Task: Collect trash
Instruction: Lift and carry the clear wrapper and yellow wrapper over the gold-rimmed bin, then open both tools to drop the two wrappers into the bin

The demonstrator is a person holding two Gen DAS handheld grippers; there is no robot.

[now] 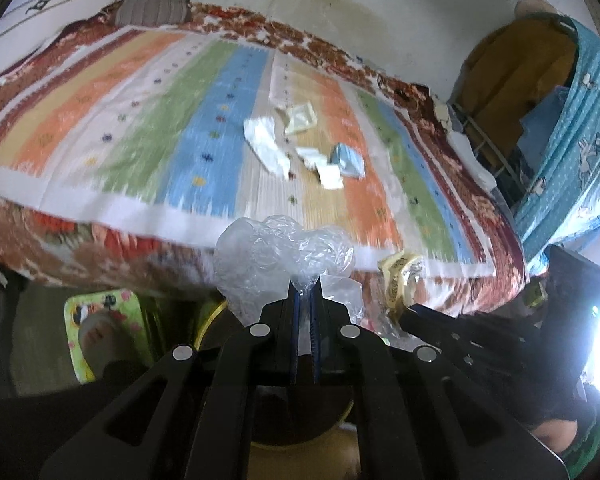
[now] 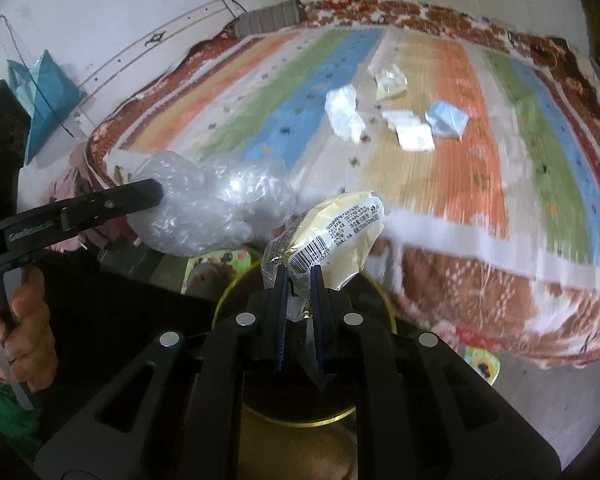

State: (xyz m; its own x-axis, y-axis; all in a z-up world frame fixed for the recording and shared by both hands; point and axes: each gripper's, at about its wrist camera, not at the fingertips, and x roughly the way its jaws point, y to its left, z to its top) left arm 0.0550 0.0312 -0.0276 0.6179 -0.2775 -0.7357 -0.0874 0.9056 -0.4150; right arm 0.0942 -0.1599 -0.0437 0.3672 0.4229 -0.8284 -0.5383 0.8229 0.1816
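Observation:
My left gripper (image 1: 305, 286) is shut on a crumpled clear plastic bag (image 1: 272, 252), held above a round yellow-rimmed bin (image 1: 210, 320). The bag also shows in the right wrist view (image 2: 208, 204). My right gripper (image 2: 299, 276) is shut on a yellow food wrapper with a barcode (image 2: 340, 232), held over the same bin (image 2: 224, 296); the wrapper also shows in the left wrist view (image 1: 398, 276). On the striped bedspread (image 1: 140, 120) lie white crumpled paper (image 1: 266, 144), a pale wrapper (image 1: 300, 118), small white scraps (image 1: 322, 166) and a light blue packet (image 1: 348, 160).
The bed fills the view ahead, with a grey pillow (image 1: 152, 10) at its far end by the wall. A green patterned slipper (image 1: 100, 328) lies on the floor left of the bin. A blue curtained rack (image 1: 560, 120) stands to the right. A blue bag (image 2: 44, 96) hangs on the wall.

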